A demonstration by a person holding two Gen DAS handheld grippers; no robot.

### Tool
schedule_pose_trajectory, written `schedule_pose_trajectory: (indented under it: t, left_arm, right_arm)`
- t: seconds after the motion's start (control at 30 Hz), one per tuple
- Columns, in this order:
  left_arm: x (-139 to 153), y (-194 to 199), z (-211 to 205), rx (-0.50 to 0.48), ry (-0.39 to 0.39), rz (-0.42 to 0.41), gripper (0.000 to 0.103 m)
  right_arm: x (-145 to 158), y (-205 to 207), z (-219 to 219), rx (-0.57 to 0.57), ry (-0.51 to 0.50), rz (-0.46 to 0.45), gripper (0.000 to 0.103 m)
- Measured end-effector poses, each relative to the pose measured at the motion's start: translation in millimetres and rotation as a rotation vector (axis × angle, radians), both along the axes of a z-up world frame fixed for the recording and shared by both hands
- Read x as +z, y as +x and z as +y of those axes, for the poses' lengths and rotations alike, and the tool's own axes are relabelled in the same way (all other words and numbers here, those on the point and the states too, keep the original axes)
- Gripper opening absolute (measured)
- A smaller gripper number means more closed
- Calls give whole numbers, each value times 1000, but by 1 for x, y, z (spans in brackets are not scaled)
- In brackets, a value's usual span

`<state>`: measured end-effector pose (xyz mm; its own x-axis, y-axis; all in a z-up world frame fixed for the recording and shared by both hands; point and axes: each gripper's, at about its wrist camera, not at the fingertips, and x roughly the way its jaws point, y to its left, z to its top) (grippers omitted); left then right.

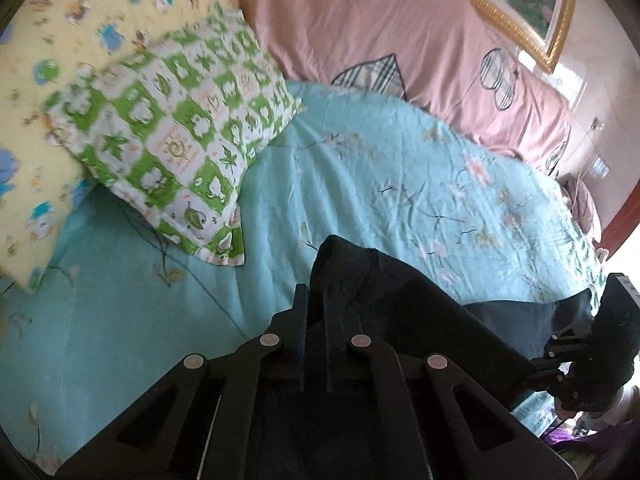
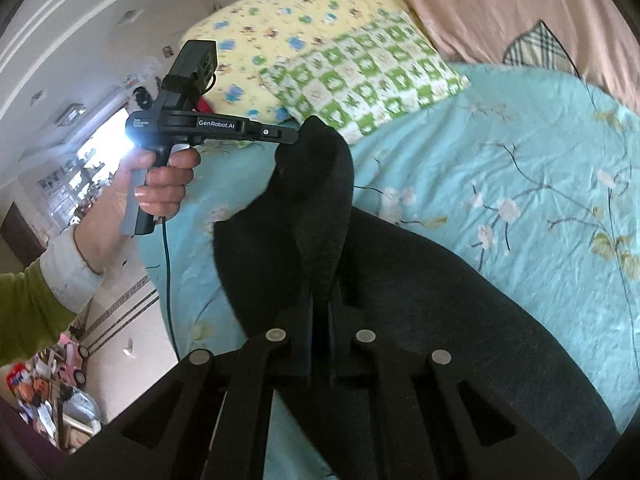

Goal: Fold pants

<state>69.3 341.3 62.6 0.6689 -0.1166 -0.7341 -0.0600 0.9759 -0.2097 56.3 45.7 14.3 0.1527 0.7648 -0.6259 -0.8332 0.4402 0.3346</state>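
Left gripper clamped on dark pants edge; right gripper pinched another fold. Pants hung between both, lifted above teal bedsheet.

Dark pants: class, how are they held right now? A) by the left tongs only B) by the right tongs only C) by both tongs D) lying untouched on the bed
C: the left tongs and right tongs are each shut on a fold of the dark pants.
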Motion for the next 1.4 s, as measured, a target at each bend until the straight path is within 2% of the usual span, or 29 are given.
schedule_pose_trajectory:
  t: [0.17, 0.33, 0.53, 0.73, 0.83, 0.93, 0.97, 1.07, 1.13, 1.2, 1.27, 1.37, 1.4]
  left_arm:
    - [0, -36, -3, 48, -9, -42, 4]
    - [-12, -62, 1, 102, -56, -73, 4]
    - [-39, -84, 17, 207, -160, -83, 4]
    - [-64, -98, 24, 299, -224, -56, 4]
    - [-77, -105, 23, 337, -248, -16, 3]
    - [-85, -116, 21, 374, -273, 2, 5]
    - [-87, -122, 20, 390, -290, -3, 11]
    - [-85, -138, 17, 428, -345, -30, 26]
    - [-79, -145, 13, 461, -343, -42, 39]
    - [-75, -147, 8, 479, -332, -40, 58]
    - [-70, -150, 3, 505, -324, -40, 60]
    - [-64, -148, -4, 524, -316, -32, 71]
    - [-61, -147, -4, 528, -315, -34, 71]
  right_arm:
    - [2, -24, 3, 65, -22, -87, 7]
    - [-5, -41, 6, 116, -64, -143, 7]
    - [-16, -47, 10, 140, -98, -142, 7]
    - [-22, -48, 15, 146, -108, -124, 11]
    - [-24, -49, 15, 145, -106, -109, 15]
    - [-24, -51, 15, 160, -92, -91, 25]
    - [-24, -53, 14, 164, -85, -92, 28]
    - [-23, -55, 12, 162, -79, -94, 29]
    - [-21, -55, 9, 152, -69, -91, 29]
    - [-18, -53, 4, 138, -53, -82, 29]
    - [-16, -51, 0, 118, -40, -73, 29]
    - [-13, -46, -7, 93, -19, -50, 29]
    - [-12, -44, -9, 80, -13, -42, 29]
